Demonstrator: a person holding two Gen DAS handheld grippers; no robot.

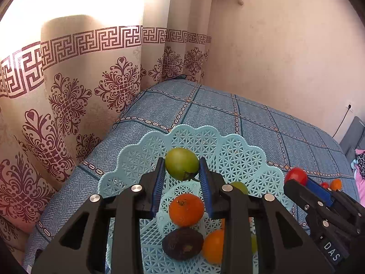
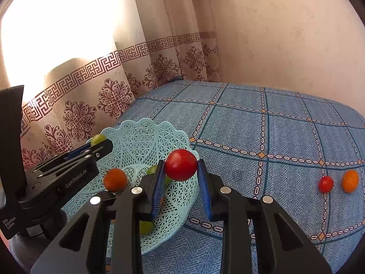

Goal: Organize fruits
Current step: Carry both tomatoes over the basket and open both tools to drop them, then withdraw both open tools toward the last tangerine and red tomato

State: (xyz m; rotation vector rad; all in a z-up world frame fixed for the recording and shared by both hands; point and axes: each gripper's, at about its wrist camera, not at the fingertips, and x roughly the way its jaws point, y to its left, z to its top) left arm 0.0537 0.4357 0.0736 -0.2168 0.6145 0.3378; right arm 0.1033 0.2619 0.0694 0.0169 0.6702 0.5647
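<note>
- Blue checked bedspread (image 2: pixel 273 137) is carrying the pale blue lattice basket (image 1: pixel 239 150).
- Left gripper (image 1: pixel 181 171) is pinching a green fruit (image 1: pixel 181 163) above the basket.
- Right gripper (image 2: pixel 181 171) is clutching a red tomato (image 2: pixel 181 164) at the basket's rim.
- Farther right, a small tomato (image 2: pixel 325 184) and an orange fruit (image 2: pixel 350 181) are lying on the bedspread.

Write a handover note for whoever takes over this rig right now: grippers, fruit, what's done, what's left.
Left gripper: shut on a green fruit, above the blue basket.
Right gripper: shut on a red fruit, at the basket's near rim.
Done: an orange, a dark fruit and several more lie in the basket.
Left: release both held fruits, then collect the small red fruit and small orange fruit from the bedspread.
</note>
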